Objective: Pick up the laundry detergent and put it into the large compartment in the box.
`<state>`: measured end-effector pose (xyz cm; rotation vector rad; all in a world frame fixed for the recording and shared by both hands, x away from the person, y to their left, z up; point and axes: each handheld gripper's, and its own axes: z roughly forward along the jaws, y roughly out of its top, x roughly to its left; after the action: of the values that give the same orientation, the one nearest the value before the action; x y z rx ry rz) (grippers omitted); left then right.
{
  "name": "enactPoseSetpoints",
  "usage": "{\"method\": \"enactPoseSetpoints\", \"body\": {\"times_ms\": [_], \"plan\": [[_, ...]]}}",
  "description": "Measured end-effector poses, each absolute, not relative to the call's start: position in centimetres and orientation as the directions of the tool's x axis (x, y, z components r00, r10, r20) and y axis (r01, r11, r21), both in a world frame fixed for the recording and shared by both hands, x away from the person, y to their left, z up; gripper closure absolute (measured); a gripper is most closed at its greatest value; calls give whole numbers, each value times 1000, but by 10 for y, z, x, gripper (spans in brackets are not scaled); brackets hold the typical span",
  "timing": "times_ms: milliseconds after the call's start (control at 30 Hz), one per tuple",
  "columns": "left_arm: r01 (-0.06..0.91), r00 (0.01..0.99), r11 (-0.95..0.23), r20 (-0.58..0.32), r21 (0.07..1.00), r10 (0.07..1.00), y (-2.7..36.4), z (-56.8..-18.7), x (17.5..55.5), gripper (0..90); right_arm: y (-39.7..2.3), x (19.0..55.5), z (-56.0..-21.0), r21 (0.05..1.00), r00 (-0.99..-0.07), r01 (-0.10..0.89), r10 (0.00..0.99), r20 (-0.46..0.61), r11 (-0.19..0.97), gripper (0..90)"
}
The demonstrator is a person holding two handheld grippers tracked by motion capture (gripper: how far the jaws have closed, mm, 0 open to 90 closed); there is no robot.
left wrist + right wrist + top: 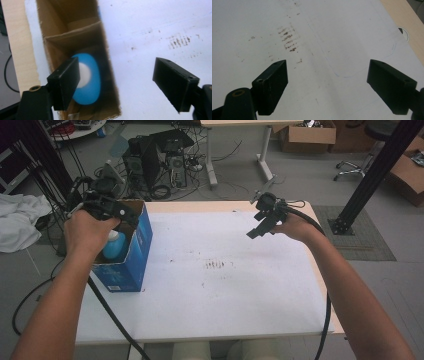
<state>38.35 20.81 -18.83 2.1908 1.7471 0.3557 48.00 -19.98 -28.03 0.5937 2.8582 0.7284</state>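
Bottle (87, 80) sits in the box (142, 237); your left gripper (115, 85) hangs above, jaws apart, holding nothing. Right gripper (327, 87) likewise apart. Next: lift the left gripper clear.

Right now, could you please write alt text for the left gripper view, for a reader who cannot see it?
Looking down past the left gripper, its two black jaws stand wide apart above an open cardboard box on a white table cover. A blue bottle with a white cap stands inside the box, below the jaws and not gripped. Brown smudges mark the cover at the right.
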Motion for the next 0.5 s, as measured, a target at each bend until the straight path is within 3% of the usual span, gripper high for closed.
{"method": "enactPoseSetpoints", "body": {"times_ms": [500], "plan": [[841,385,-365,32,400,922,160,-178,386,187,-201,475,-278,480,-911,346,412,-35,806,171]]}}
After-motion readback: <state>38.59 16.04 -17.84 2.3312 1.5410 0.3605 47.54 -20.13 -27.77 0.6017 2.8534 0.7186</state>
